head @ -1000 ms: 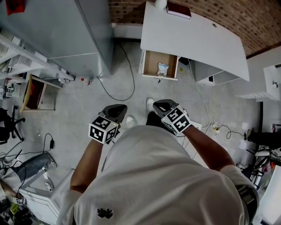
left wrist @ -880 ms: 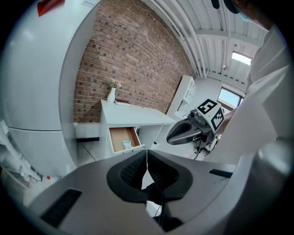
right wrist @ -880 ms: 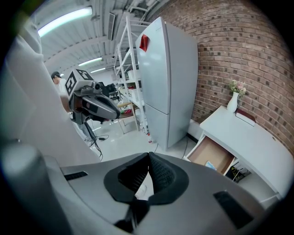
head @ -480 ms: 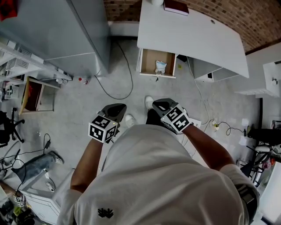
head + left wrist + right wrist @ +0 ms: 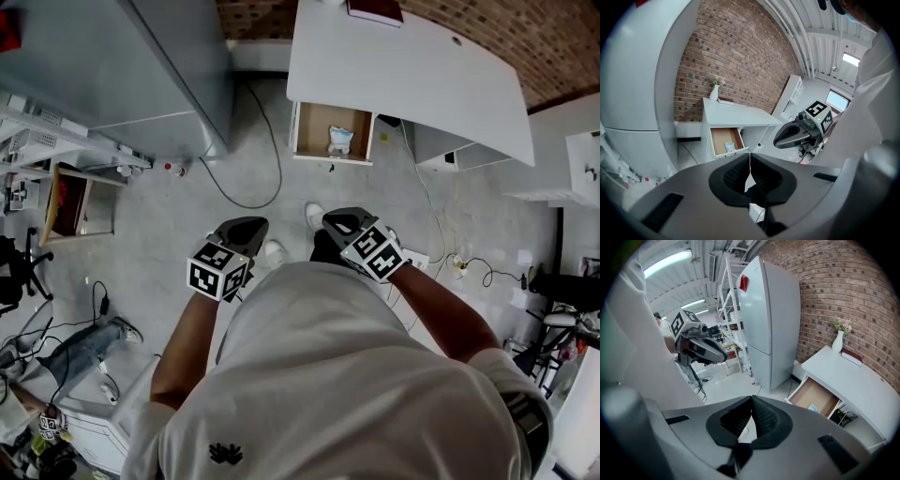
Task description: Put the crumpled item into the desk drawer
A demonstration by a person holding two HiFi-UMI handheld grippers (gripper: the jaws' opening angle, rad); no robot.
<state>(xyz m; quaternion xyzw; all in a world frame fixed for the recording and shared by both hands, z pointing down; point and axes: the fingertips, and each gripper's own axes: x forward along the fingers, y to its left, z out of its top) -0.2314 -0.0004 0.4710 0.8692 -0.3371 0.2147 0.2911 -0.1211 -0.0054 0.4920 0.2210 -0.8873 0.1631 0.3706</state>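
**A:** The left gripper (image 5: 750,161) and the right gripper (image 5: 751,403) each have their jaws pressed together on nothing. Both are held close to the body, well apart from the desk (image 5: 403,75).

**B:** And the crumpled item (image 5: 339,140)?

**A:** It lies pale in the open drawer (image 5: 330,159), toward the drawer's right side. The placing looks done. At most, I judge, the drawer wants pushing shut.

**B:** How should that be done?

**A:** Push the front rim squarely at its middle, so the drawer doesn't skew. The item seems to sit low enough to clear the desk edge.

**B:** Is there room to move?

**A:** There is bare floor (image 5: 450,216) up to the drawer. A black cable (image 5: 246,202) loops to the drawer's left, beside the fridge (image 5: 141,66), so step in on the right. The desktop overhangs the back of the drawer, so come in low.
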